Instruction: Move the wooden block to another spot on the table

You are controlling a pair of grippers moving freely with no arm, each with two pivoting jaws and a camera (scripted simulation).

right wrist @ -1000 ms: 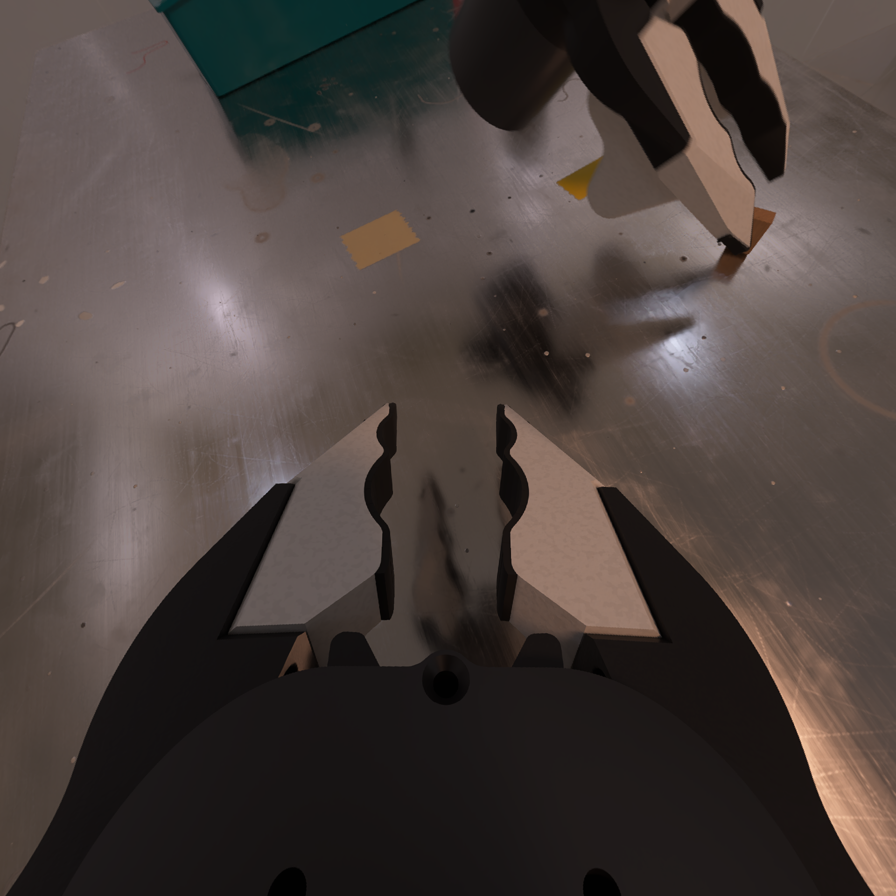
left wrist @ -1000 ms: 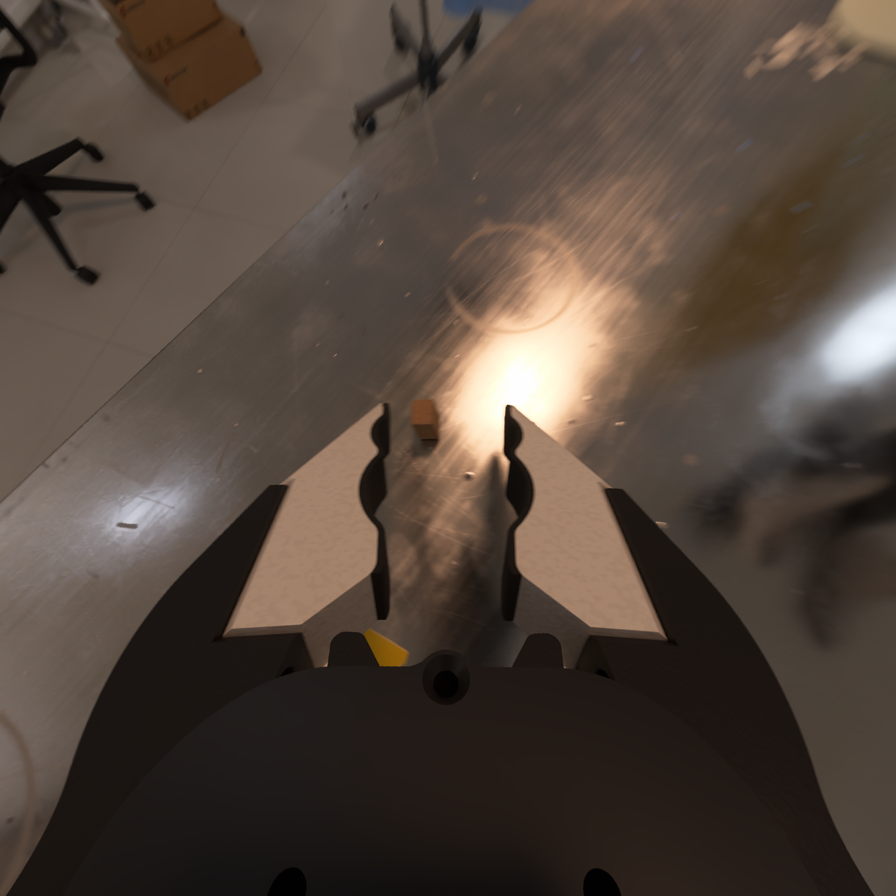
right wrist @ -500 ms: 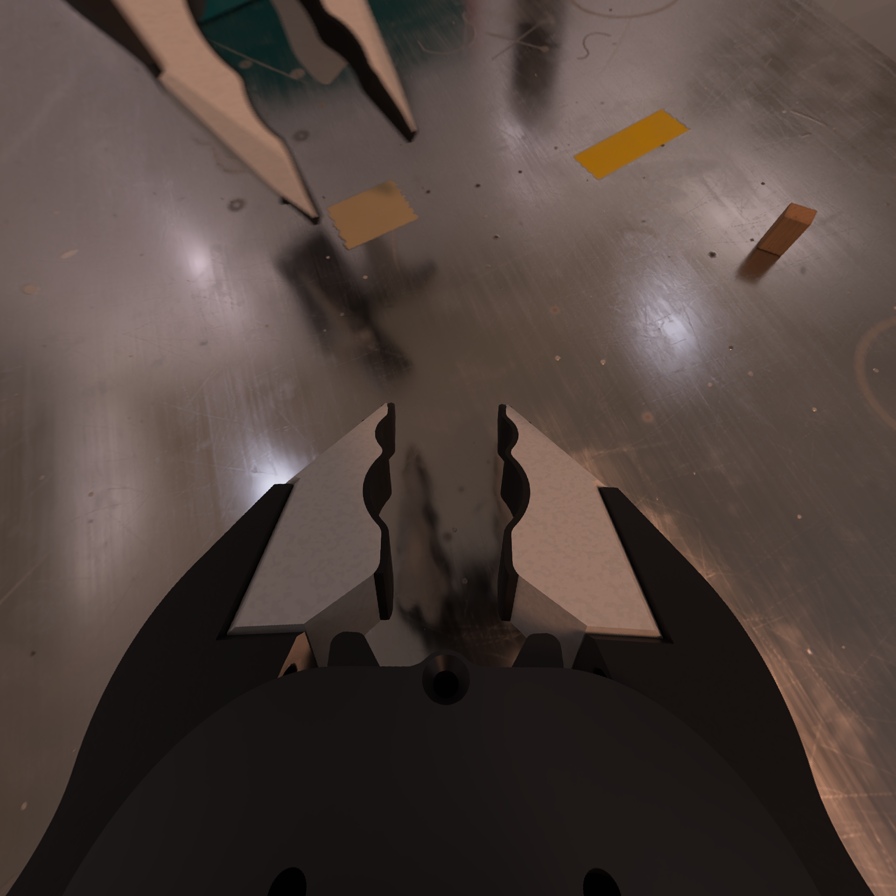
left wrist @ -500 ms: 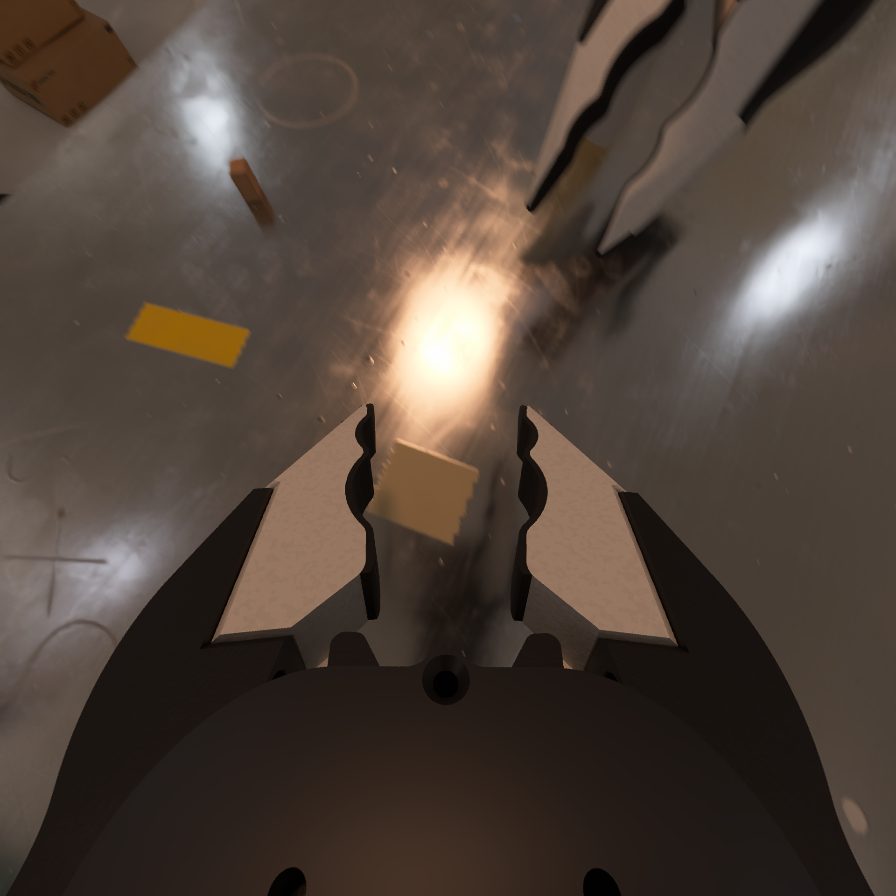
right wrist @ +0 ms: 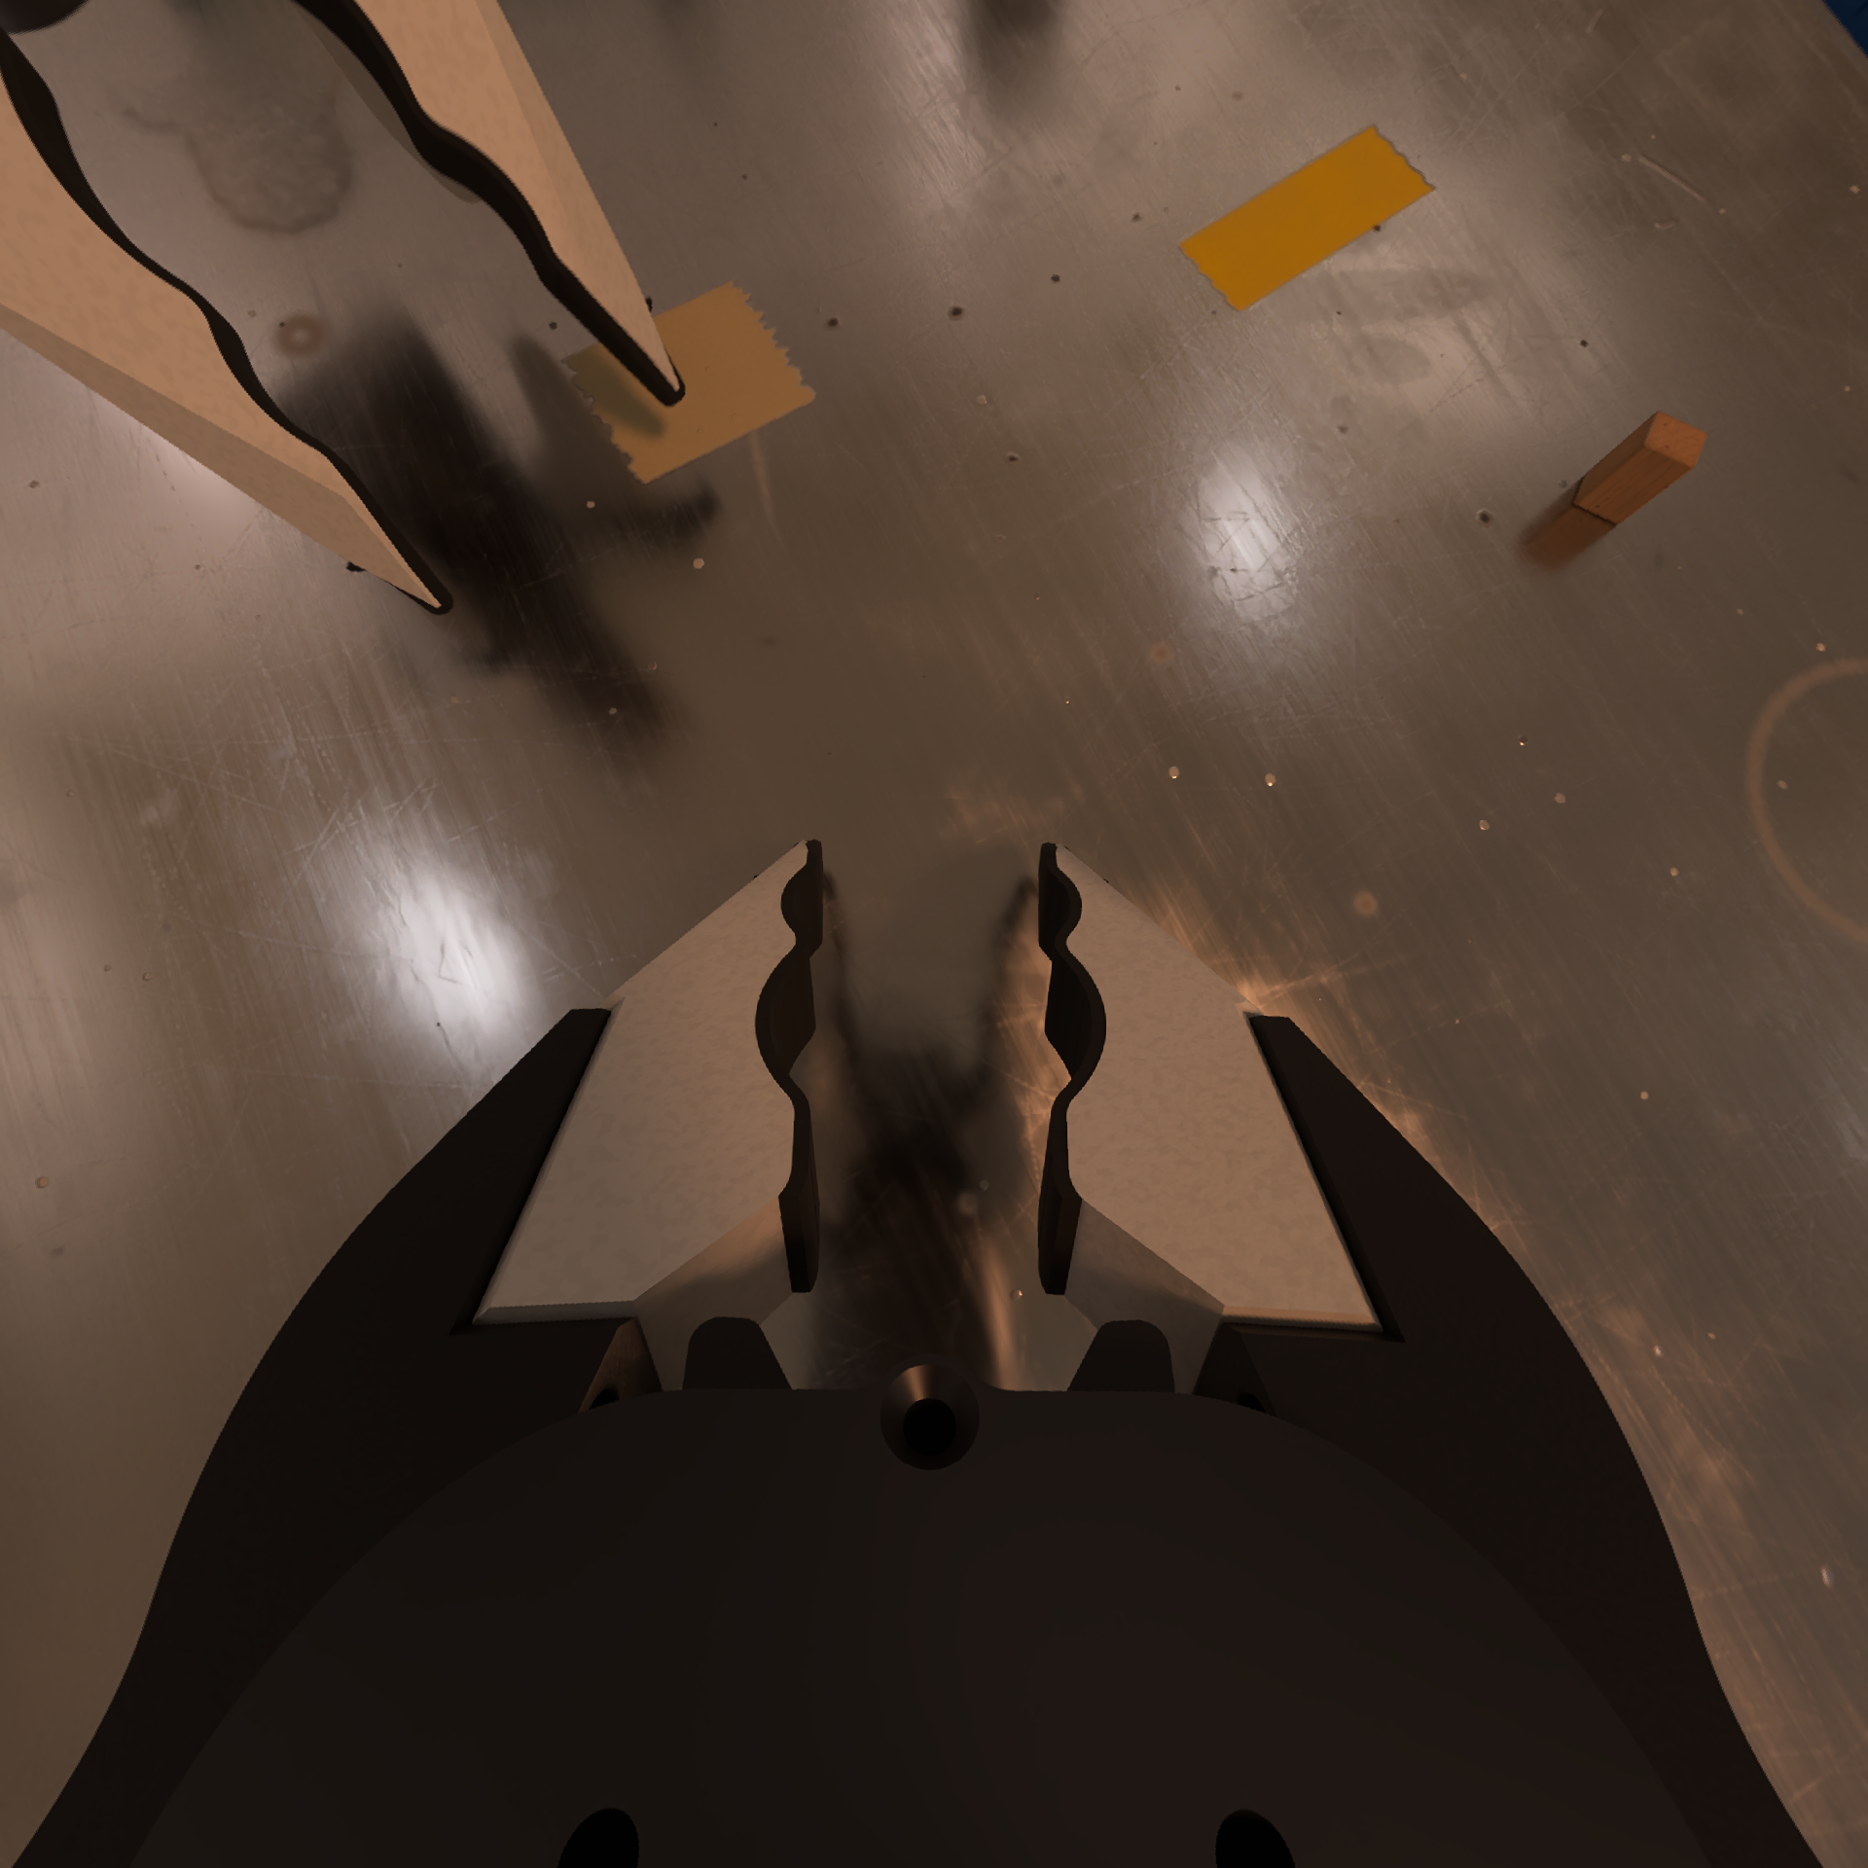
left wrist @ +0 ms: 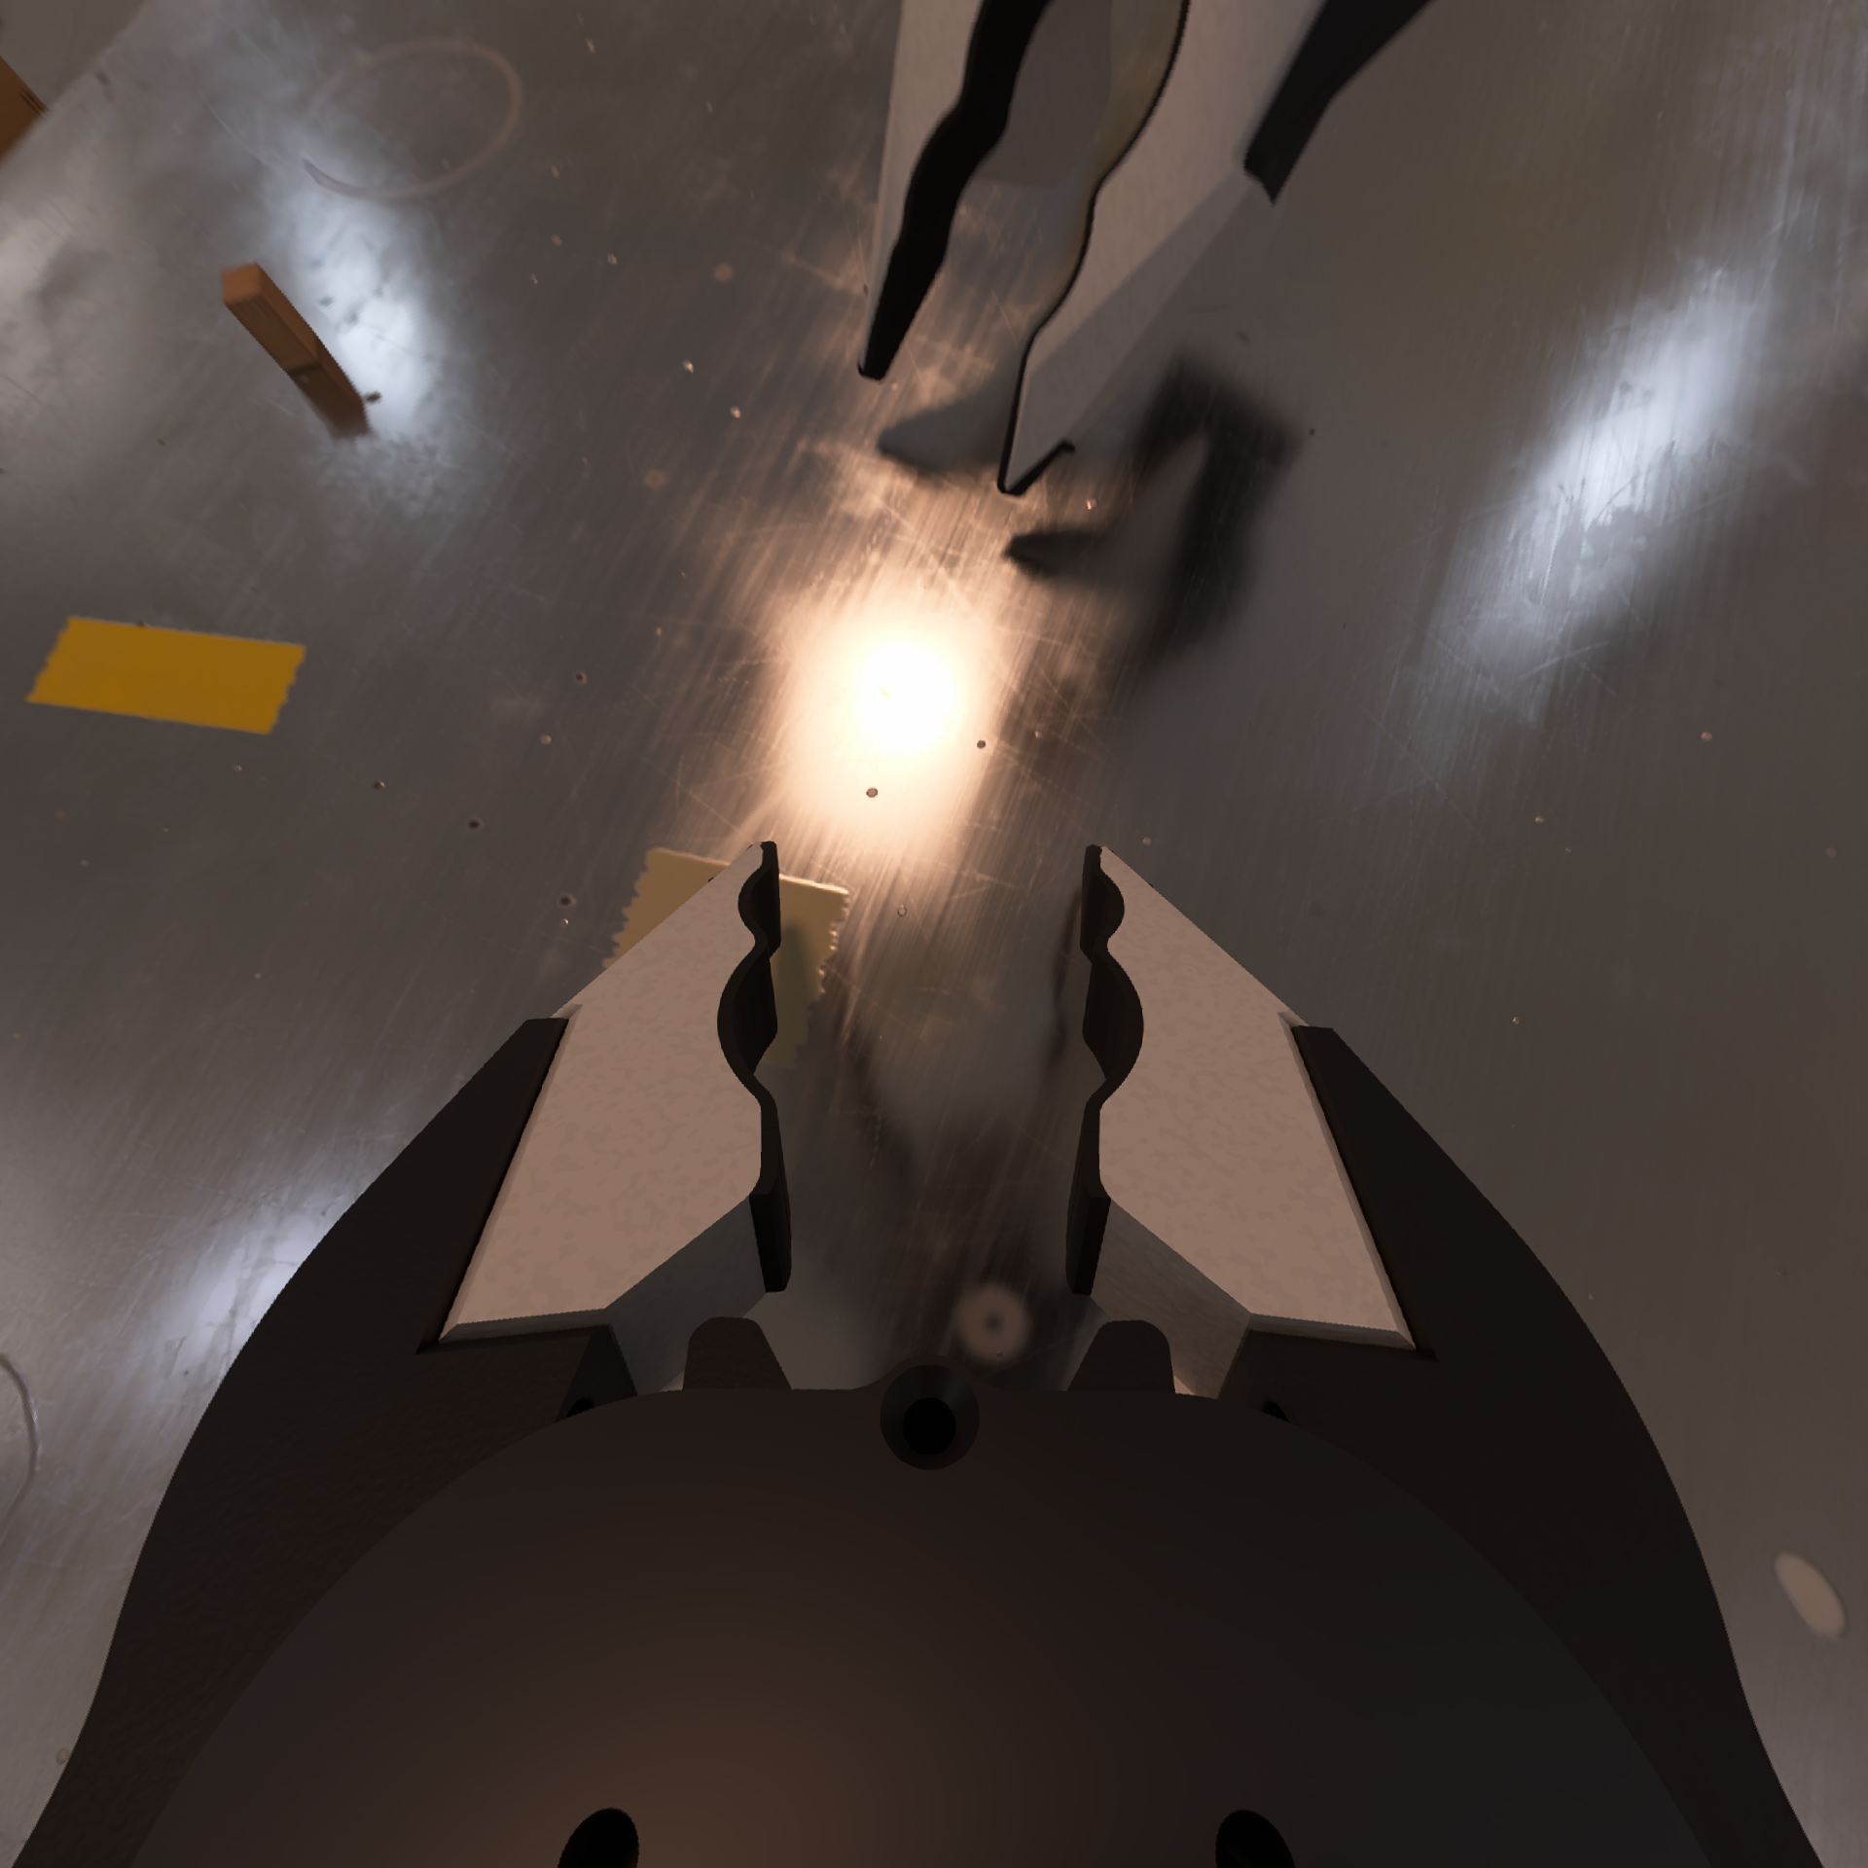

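The wooden block (left wrist: 288,344) lies flat on the scratched metal table (left wrist: 1516,910), at the far left of the left wrist view and far from both grippers. It also shows in the right wrist view (right wrist: 1643,470), at the far right. My left gripper (left wrist: 930,859) is open and empty, low over the table, with its left finger above a pale tape patch (left wrist: 809,910). My right gripper (right wrist: 930,854) is open and empty. Each gripper points toward the other: the right one (left wrist: 945,430) shows ahead in the left view, the left one (right wrist: 551,500) at the upper left in the right view.
A yellow tape strip (left wrist: 167,675) is stuck to the table left of my left gripper; it also shows in the right wrist view (right wrist: 1304,217). The pale tape patch (right wrist: 728,384) lies under the left gripper's fingertip. A cardboard box corner (left wrist: 10,101) sits beyond the table's far-left edge.
One second ago my left gripper was at the block. It has since swung away, left the block on the table, and moved over the pale tape. The right gripper has barely moved.
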